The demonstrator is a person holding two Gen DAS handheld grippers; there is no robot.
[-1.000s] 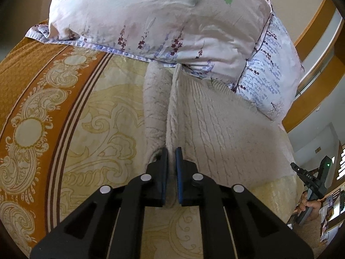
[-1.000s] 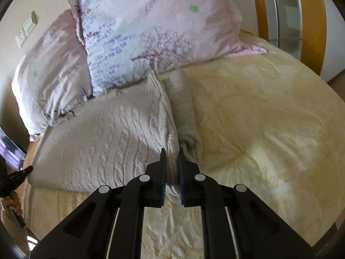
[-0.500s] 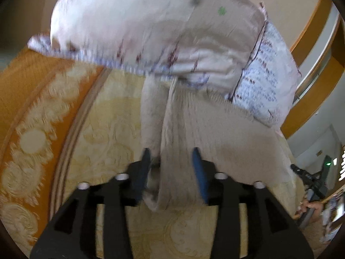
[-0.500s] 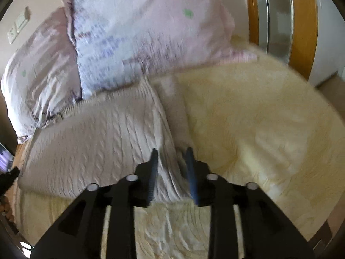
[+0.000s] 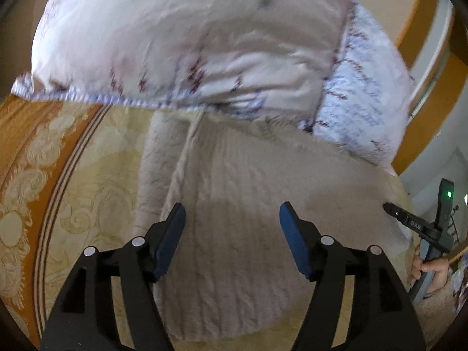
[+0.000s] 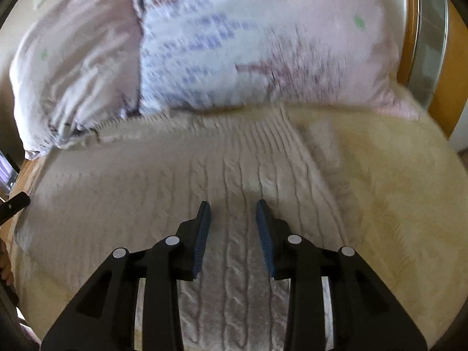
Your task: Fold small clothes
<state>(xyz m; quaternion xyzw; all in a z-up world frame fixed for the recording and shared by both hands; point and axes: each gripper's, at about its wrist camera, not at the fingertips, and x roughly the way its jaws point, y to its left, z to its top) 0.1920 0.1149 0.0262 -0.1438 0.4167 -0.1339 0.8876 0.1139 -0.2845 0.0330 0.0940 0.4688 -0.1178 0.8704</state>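
Note:
A cream cable-knit sweater (image 5: 251, 193) lies flat on the bed below the pillows, with a sleeve (image 5: 158, 161) folded along its left side. It also shows in the right wrist view (image 6: 181, 181), with the other sleeve (image 6: 330, 158) along its right edge. My left gripper (image 5: 232, 219) is open wide and empty, above the sweater's lower left part. My right gripper (image 6: 233, 213) is open and empty, above the sweater's body. The right gripper also shows at the left wrist view's right edge (image 5: 421, 228).
Two floral pillows (image 5: 190, 44) (image 6: 263, 44) lie against the headboard, touching the sweater's top. The yellow bedspread (image 6: 395, 181) has an orange patterned border (image 5: 26, 152) at left. A wooden bed frame (image 6: 450, 67) stands at right.
Both grippers have opened and let go of the sweater's folded edges. Both have moved inward over the sweater's body. The sleeves stay folded along the sides.

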